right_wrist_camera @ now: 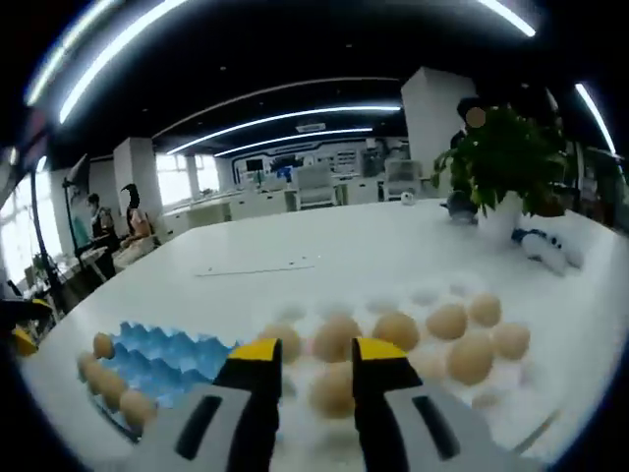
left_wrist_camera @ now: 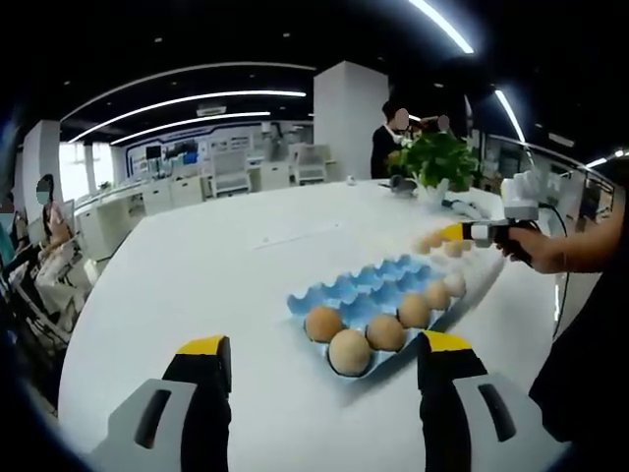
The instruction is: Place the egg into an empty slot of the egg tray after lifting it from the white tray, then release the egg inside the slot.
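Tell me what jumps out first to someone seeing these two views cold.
The blue egg tray on the white table stands out most in the left gripper view, with brown eggs along its near edge and open slots behind. In the right gripper view, the right gripper has its yellow-tipped jaws around an egg on the white tray, among more eggs. A leafy potted plant stands behind.
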The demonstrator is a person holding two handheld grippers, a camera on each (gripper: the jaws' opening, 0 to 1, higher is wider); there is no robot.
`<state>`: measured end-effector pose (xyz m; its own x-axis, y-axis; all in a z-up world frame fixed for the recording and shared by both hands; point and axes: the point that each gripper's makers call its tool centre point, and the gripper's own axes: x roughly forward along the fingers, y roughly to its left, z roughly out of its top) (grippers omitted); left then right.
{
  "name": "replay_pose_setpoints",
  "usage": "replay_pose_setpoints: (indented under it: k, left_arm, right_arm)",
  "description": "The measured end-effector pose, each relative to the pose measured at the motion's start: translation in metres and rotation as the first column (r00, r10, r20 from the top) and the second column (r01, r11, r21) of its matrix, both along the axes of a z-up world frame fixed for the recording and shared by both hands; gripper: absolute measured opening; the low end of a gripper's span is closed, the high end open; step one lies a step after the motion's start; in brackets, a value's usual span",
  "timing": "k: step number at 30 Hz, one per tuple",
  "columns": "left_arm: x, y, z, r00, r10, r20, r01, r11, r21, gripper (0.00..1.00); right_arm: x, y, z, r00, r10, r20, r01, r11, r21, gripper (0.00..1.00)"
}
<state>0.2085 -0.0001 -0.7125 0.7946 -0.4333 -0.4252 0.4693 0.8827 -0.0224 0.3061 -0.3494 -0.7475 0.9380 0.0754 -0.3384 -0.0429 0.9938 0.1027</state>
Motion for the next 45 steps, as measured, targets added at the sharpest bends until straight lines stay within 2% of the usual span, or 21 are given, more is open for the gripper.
replay_pose_setpoints:
  k: [3,7,9,10,12,14,19,23,28,31,33,35,45]
  left_arm:
    - [0.000,0.000,0.001,1.000,0.003,0.001,-0.003,1.000,0.001,0.79]
    - [0.000,0.001,0.000,1.000,0.006,-0.001,-0.006,1.000,0.005,0.79]
    - [-0.001,0.002,0.001,1.000,0.007,-0.001,-0.007,1.000,0.003,0.79]
    - [-0.001,0.003,0.001,1.000,0.009,-0.001,-0.009,1.000,0.004,0.79]
    - [-0.001,0.004,0.000,1.000,0.014,-0.003,-0.014,1.000,0.005,0.79]
    - [-0.002,0.005,0.000,1.000,0.015,-0.004,-0.015,1.000,0.007,0.79]
    - [-0.001,0.004,0.000,1.000,0.011,-0.002,-0.011,1.000,0.008,0.79]
    - [-0.001,0.005,0.000,1.000,0.015,0.001,-0.015,1.000,0.006,0.79]
    - [-0.002,0.005,-0.003,1.000,0.007,-0.007,-0.007,1.000,0.011,0.79]
    - [-0.001,0.005,-0.002,1.000,0.012,-0.002,-0.012,1.000,0.011,0.82]
    - [-0.002,0.002,0.000,1.000,0.002,-0.008,-0.002,1.000,-0.015,0.84]
    - [-0.003,0.001,-0.004,1.000,-0.008,-0.014,0.008,1.000,0.010,0.83]
    - [-0.006,-0.002,-0.005,1.000,-0.018,-0.025,0.018,1.000,-0.008,0.82]
  right_arm:
    - [-0.001,-0.004,-0.009,1.000,-0.008,-0.020,0.008,1.000,-0.005,0.29]
    - [-0.002,0.002,-0.019,0.999,0.011,-0.048,-0.012,1.000,-0.022,0.29]
    - [-0.001,0.002,-0.025,0.998,0.007,-0.062,-0.007,1.000,-0.007,0.30]
    - [-0.002,-0.003,-0.034,0.995,-0.012,-0.102,0.013,1.000,0.006,0.29]
    - [0.003,-0.001,-0.032,0.998,0.019,-0.056,-0.020,1.000,-0.010,0.26]
    - [-0.001,0.001,-0.033,0.997,0.037,-0.068,-0.042,0.996,-0.073,0.26]
    - [-0.001,-0.002,-0.031,0.997,0.025,-0.069,-0.027,0.999,-0.020,0.25]
    - [-0.005,-0.002,-0.014,1.000,0.012,-0.021,-0.012,1.000,0.013,0.25]
    - [-0.006,0.010,0.005,0.998,0.058,0.015,-0.058,0.998,0.005,0.25]
    - [-0.006,0.018,0.011,0.996,0.081,0.029,-0.082,0.997,0.015,0.25]
    - [-0.006,0.023,0.014,0.995,0.092,0.035,-0.093,0.996,0.015,0.25]
    - [-0.006,0.029,0.018,0.993,0.107,0.043,-0.108,0.994,0.022,0.25]
    - [-0.006,0.090,0.026,0.968,0.245,0.058,-0.247,0.968,0.047,0.25]
